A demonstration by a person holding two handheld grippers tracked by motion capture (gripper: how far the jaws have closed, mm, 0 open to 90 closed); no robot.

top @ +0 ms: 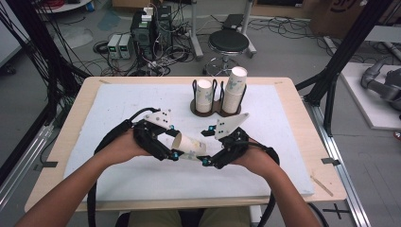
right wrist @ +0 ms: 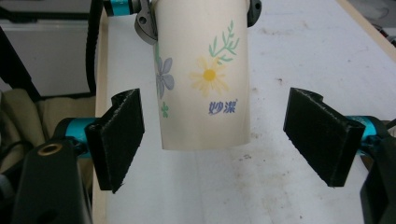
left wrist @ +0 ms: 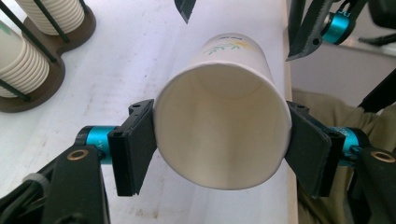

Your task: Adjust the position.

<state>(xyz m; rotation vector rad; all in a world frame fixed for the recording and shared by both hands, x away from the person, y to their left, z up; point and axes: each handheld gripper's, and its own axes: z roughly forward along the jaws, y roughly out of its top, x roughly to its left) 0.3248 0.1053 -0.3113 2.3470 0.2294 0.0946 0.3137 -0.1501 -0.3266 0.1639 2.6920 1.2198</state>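
Observation:
A white paper cup [top: 189, 145] printed with flowers lies on its side in the air above the white mat [top: 118, 109], between the two grippers. My left gripper [top: 166, 147] is shut on it near the rim; in the left gripper view its pads [left wrist: 135, 144] press both sides of the cup [left wrist: 222, 130], whose mouth faces the camera. My right gripper [top: 206, 146] is open at the cup's base. In the right gripper view the cup's bottom [right wrist: 203, 84] hangs between the wide-apart pads [right wrist: 121, 135] without touching them.
A dark two-slot cup holder [top: 215, 109] stands at the mat's far middle, with a stack of paper cups in each slot [top: 204, 94] [top: 234, 89]. A stool [top: 228, 43] and floor electronics [top: 146, 28] lie beyond the table.

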